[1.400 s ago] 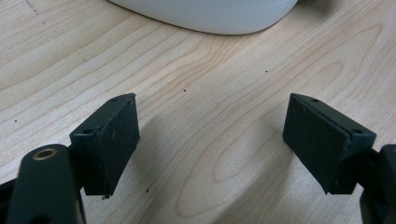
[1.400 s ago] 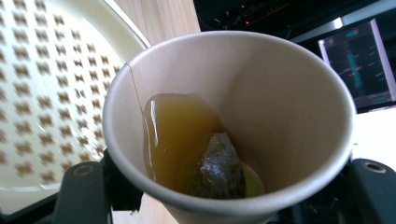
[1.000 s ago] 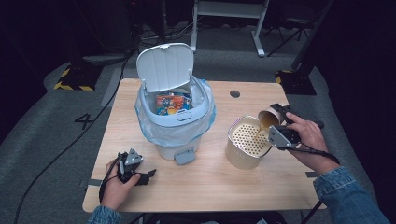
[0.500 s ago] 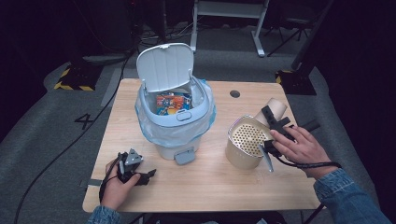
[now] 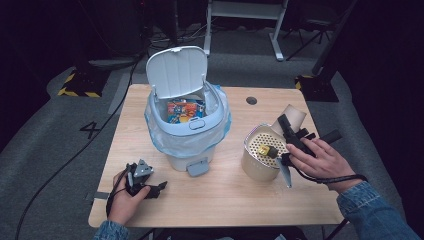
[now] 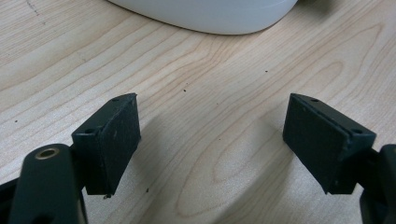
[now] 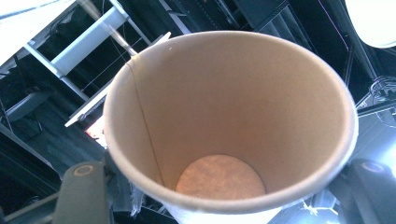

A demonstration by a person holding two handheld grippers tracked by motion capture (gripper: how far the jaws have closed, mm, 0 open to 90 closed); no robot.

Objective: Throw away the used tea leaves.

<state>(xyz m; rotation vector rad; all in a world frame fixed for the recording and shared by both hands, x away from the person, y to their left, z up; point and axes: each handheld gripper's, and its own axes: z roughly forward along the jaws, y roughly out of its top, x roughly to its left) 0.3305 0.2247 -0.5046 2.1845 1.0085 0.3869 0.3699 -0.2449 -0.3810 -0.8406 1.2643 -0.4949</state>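
Gripping a brown paper cup, the right gripper is holding it by the wall with its jaws pressing in from either side; in the right gripper view the cup's mouth is facing the camera and its inside is looking empty and dry, down to the round bottom. From the high view the cup is lying tilted just beyond those fingers, its base pointing away from the person, right beside the far rim of a beige perforated container that is sitting just below and to the left of the fingertips. A small yellow-and-dark item is resting on the perforated surface inside, close to the fingers; what it is I cannot tell. Farther to the left of the right fingers, a white pedal bin is standing with its lid up and colourful wrappers already inside the blue liner. The left gripper is resting on the wooden table, its fingers spread wide with nothing between them, the bin's base just ahead of them. Judging by this, the cup is looking already emptied, and carrying it over to the open bin and dropping it in is probably what is remaining.
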